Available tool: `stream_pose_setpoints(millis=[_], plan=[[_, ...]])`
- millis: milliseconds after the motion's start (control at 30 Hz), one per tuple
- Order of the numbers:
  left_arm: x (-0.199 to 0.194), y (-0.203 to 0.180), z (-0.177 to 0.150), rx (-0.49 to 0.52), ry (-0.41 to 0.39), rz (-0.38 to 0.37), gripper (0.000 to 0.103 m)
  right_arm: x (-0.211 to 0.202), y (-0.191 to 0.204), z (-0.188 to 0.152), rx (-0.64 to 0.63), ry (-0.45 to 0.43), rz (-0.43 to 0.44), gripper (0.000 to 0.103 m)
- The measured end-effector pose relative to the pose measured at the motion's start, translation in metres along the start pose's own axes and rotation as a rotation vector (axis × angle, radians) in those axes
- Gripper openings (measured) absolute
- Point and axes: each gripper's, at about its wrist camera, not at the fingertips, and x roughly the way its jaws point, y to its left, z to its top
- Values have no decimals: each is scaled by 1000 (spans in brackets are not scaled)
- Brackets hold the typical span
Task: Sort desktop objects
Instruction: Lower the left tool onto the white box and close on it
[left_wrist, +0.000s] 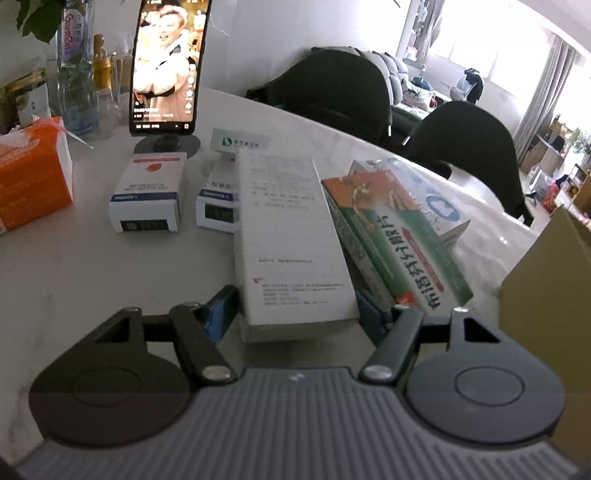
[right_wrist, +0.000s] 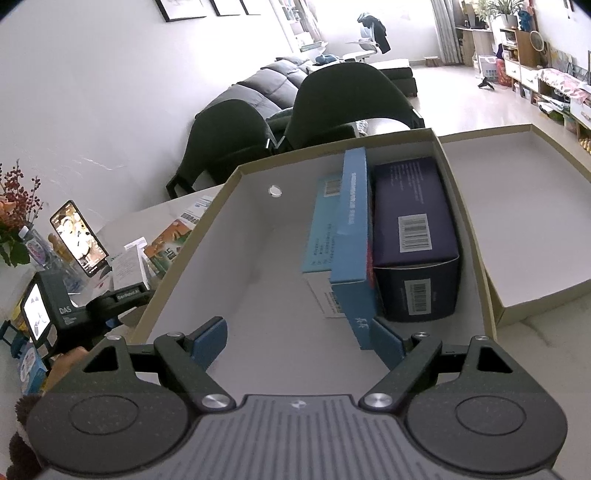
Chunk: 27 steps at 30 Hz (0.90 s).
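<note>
A long white box (left_wrist: 291, 236) lies on the pale table (left_wrist: 110, 280), and my left gripper (left_wrist: 297, 314) is shut on its near end, one blue pad against each long side. A green and orange medicine box (left_wrist: 399, 240) leans against its right side, over a light-blue box (left_wrist: 439, 206). In the right wrist view my right gripper (right_wrist: 299, 343) hangs open over the open cardboard box (right_wrist: 192, 243), nothing between its fingers. Inside stand a light-blue box (right_wrist: 321, 229), a blue box (right_wrist: 352, 240) and a dark purple box (right_wrist: 413, 236).
Two small white and blue boxes (left_wrist: 147, 192) (left_wrist: 216, 206) lie left of the white box. An orange tissue pack (left_wrist: 29, 177), bottles (left_wrist: 75, 74) and a phone on a stand (left_wrist: 166, 66) line the back left. The cardboard lid (right_wrist: 517, 221) lies to the right. Dark chairs (left_wrist: 332, 96) stand behind.
</note>
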Motion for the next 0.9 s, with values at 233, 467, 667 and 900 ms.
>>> stream_pose_setpoints(millis=[233,467,667,900], plan=[[-8,11,6,-86,10,-71,68,-4,5,-1,-10,-7,5,86],[-15,16,10,-135,7,-106,68,-5,8,-2,-15,-9,6,86],[-22,20,14,-154,-11,-120,68,-5,10,-2,-19,-9,8,86],[-25,23,15,-166,-19,-131,68,-4,13,-3,-23,-5,9,86]])
